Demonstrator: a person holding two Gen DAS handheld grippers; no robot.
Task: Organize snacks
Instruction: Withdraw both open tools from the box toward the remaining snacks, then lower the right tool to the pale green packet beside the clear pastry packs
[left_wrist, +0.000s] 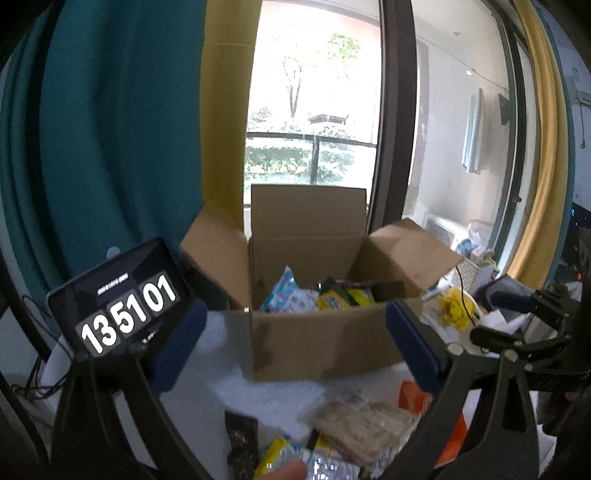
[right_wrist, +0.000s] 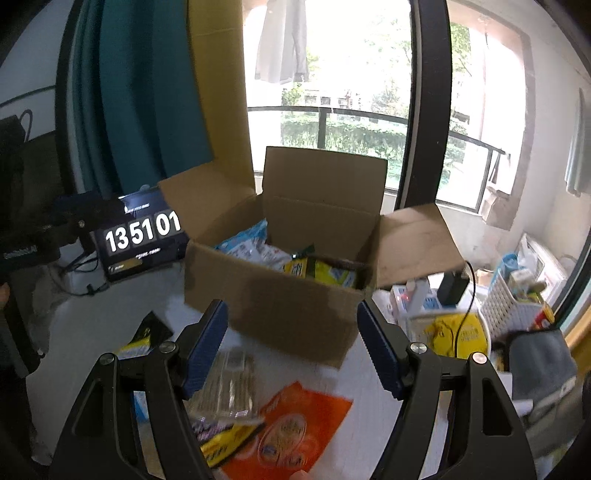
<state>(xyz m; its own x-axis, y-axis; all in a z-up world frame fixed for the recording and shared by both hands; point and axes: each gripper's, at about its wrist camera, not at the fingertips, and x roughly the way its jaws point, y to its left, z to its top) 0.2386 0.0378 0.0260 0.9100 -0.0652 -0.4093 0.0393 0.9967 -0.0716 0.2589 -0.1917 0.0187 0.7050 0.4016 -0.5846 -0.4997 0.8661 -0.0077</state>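
An open cardboard box stands on the white table and holds blue-white and yellow snack packets. Loose snacks lie in front of it: a clear pack of brown biscuits, an orange packet, a yellow packet and a dark packet. My left gripper is open and empty above the loose snacks. My right gripper is open and empty, just before the box.
A tablet showing a clock stands left of the box. A white basket with clutter, a yellow bag and cables sit on the right. Curtains and a window lie behind.
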